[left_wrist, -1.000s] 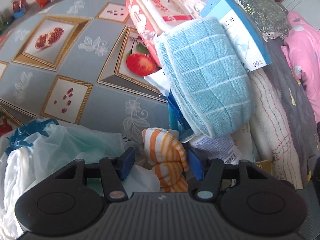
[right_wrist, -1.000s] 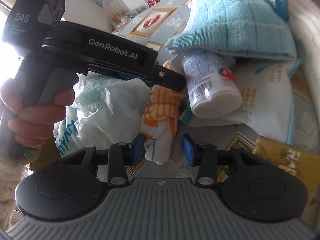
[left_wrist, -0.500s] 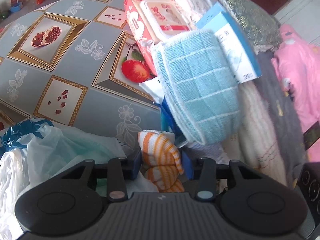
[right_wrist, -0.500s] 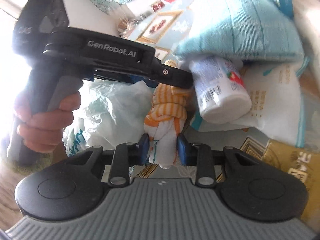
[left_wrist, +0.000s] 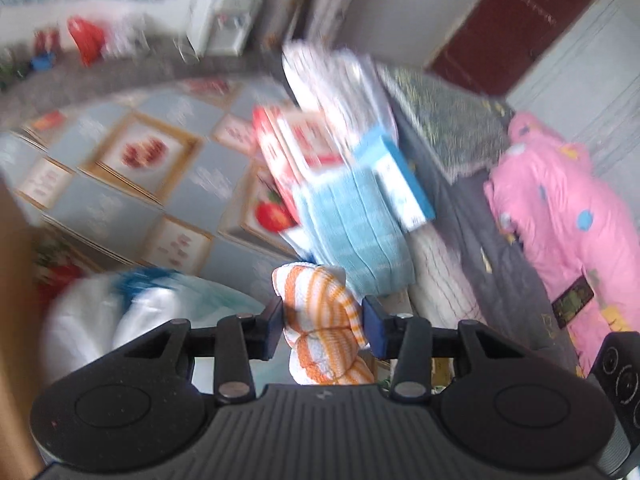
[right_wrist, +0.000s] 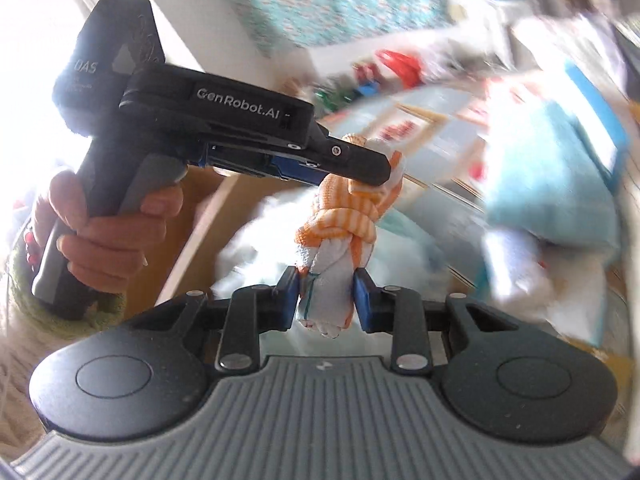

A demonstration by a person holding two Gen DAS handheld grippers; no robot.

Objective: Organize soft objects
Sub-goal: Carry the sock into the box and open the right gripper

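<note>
Orange-and-white striped cloth (left_wrist: 320, 312), knitted and knotted into a lumpy bundle, is clamped at one end between the blue pads of the left hand-held gripper (left_wrist: 323, 322) and at its plain white tail by the right hand-held gripper (right_wrist: 325, 300); both pairs of jaws have just been closing, with the cloth between them. It is held in the air between the two tools, clear of the bench (left_wrist: 120, 208). In the right wrist view the left tool is seen gripped by a hand (right_wrist: 108, 232) in a fuzzy green-edged cuff.

Just below and to the left, a crinkled white plastic bag (left_wrist: 100, 320) with blue print is seen. Beyond the cloth, a folded blue towel (left_wrist: 356, 228) with a ribbed, checked weave is stacked against a red-and-white carton (left_wrist: 288, 152) and a blue-and-white box (left_wrist: 400, 176). Open room is offered by the smooth patterned cover of fruit panels to the left. A pink quilt (left_wrist: 560, 220) lies at the right.

Against the earlier frames, the cloth has been lifted off the clutter, and the towel pile now appears smaller and lower in view. The far room is blurred; a dark red door (left_wrist: 516, 28) is probably what shows at the back.
</note>
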